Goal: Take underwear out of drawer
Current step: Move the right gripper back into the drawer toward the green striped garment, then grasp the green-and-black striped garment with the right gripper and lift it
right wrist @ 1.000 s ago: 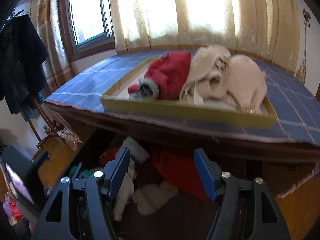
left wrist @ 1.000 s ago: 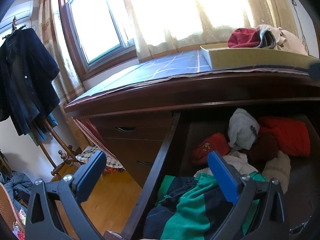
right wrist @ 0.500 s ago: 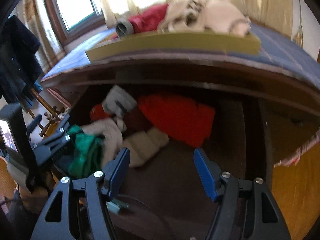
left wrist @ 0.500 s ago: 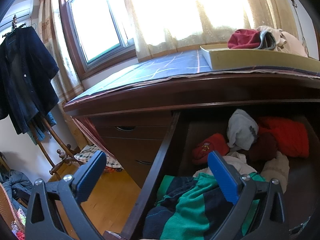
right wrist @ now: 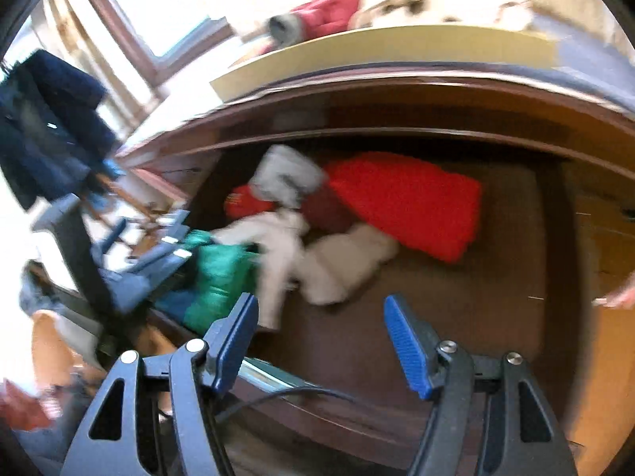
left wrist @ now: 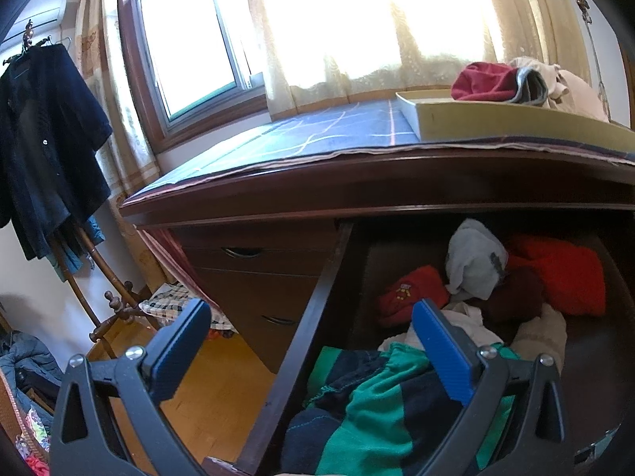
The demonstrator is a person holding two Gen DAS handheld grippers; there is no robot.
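The pulled-out dark wooden drawer (left wrist: 305,329) (right wrist: 436,317) holds a heap of underwear: a bright red piece (left wrist: 563,273) (right wrist: 408,198), a grey-white one (left wrist: 472,261) (right wrist: 285,174), a small red one (left wrist: 412,293), cream pieces (right wrist: 337,261) and a green and navy striped garment (left wrist: 381,404) (right wrist: 218,273). My left gripper (left wrist: 309,333) hangs open over the drawer's left side wall, nothing between its blue pads. My right gripper (right wrist: 319,319) is open above the bare drawer floor, just in front of the cream pieces. The right wrist view also shows the left gripper (right wrist: 158,246) at the drawer's left edge.
On the dresser top lies a blue checked cloth (left wrist: 317,135) with a yellow tray (left wrist: 496,121) (right wrist: 377,55) holding red and beige garments. Closed drawers (left wrist: 254,277) sit to the left. A coat rack with a dark jacket (left wrist: 43,146) stands by the window.
My right gripper has sunk and tipped down from facing the tray on top to looking into the drawer. The left gripper has stayed put.
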